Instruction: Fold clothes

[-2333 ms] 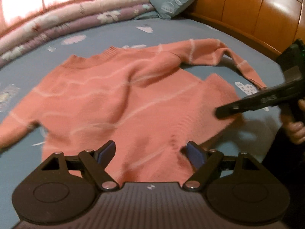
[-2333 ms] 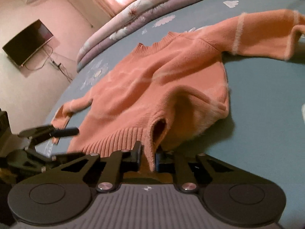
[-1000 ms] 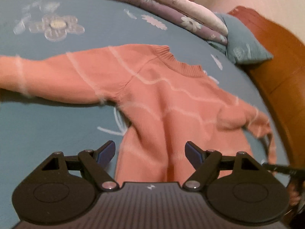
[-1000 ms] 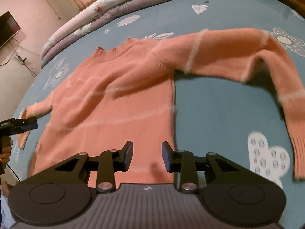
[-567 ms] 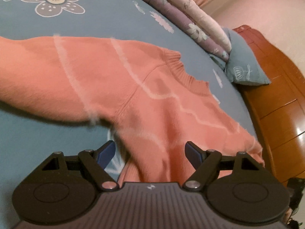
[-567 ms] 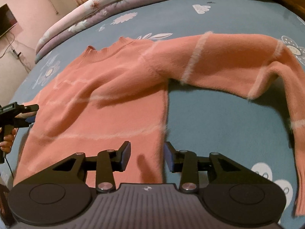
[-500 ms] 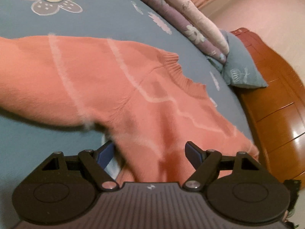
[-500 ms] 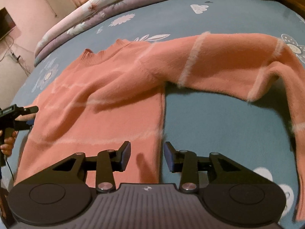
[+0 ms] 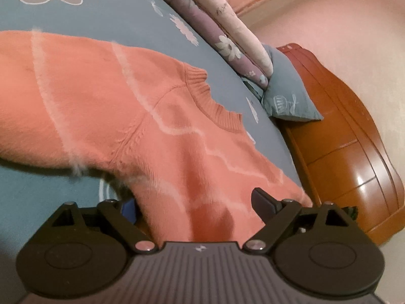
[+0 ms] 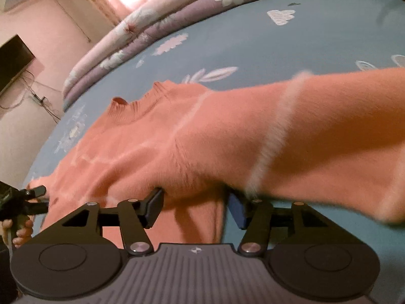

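Two grippers, one at each armpit of the sweater [image 9: 162,131], which lies flat and face up on the blue bedsheet [image 9: 106,7], collar away from me. My left gripper [image 9: 195,206] sits low over the side seam just under the left sleeve [image 9: 50,96]; its jaws are opening wide, with the body's edge lying between them and neither pad pressing it. My right gripper [image 10: 195,207] mirrors that below the right sleeve [image 10: 316,141]; its jaws are opening too, straddling the body's edge, nothing pinched. I judge I am set there because the armpits are the hinge points for turning the sides and sleeves inward.

As for edges, the body's side hem runs straight back toward me between each pair of fingers, so a grip there should be easy. Ahead of both tools lies bare sheet up to the rolled quilt [image 10: 157,27]. Right of my left tool the wooden headboard [image 9: 354,157] and a pillow [image 9: 286,98] stand close. Left of my right tool I see my other hand [image 10: 21,230].
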`<action>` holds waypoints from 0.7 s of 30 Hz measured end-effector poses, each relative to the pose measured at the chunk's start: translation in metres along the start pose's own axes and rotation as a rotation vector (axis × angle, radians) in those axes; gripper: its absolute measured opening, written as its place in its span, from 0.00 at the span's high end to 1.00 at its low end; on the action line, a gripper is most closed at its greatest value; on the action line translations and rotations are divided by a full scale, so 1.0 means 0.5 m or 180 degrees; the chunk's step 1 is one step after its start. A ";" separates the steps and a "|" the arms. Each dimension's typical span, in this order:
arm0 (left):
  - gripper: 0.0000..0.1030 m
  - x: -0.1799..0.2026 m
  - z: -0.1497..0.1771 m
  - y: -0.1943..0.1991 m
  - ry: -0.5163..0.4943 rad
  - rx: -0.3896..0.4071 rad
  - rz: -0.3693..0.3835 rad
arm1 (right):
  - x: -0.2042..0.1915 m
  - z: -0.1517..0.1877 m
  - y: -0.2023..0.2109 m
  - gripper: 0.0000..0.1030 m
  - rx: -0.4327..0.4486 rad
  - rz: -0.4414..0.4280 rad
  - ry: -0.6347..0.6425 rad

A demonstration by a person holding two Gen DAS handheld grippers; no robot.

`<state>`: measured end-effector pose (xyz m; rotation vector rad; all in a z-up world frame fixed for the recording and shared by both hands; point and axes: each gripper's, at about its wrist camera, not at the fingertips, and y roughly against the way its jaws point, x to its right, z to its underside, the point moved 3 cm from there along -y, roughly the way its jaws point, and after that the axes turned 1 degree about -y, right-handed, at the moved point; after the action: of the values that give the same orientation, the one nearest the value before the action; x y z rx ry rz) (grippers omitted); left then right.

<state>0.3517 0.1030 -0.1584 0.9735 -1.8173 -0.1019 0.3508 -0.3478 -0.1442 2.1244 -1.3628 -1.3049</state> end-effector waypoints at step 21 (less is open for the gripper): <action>0.90 0.073 -0.025 0.023 -0.0868 0.0427 -0.0954 | -0.095 0.023 0.021 0.87 -0.0025 0.0352 0.0703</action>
<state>0.3498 0.0913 -0.1201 1.3791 -1.9298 -0.3140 0.3289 -0.3109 -0.1186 2.0839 -1.3578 -0.9991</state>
